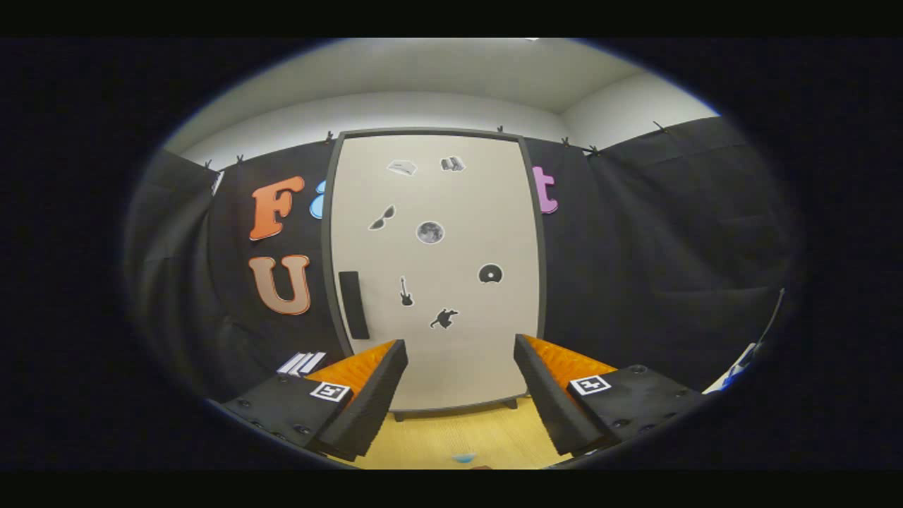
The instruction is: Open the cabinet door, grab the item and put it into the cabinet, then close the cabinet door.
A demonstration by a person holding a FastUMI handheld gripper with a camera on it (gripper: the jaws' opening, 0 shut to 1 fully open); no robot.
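Cabinet [434, 271] stands beyond our gripper [460, 395], door [451, 212] shut, dark handle [353, 305] on its left edge. Jaws spread wide, nothing betw them. Small blue item [463, 458] on wooden tabletop [451, 437] below the fingers; white strips [301, 363] lie left of cabinet

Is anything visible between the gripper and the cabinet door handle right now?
Nothing visible is. The gripper is open and holds nothing, facing the closed cabinet door. The dark handle sits at the door's left edge, beyond the left finger, with bare wooden tabletop between the fingers.
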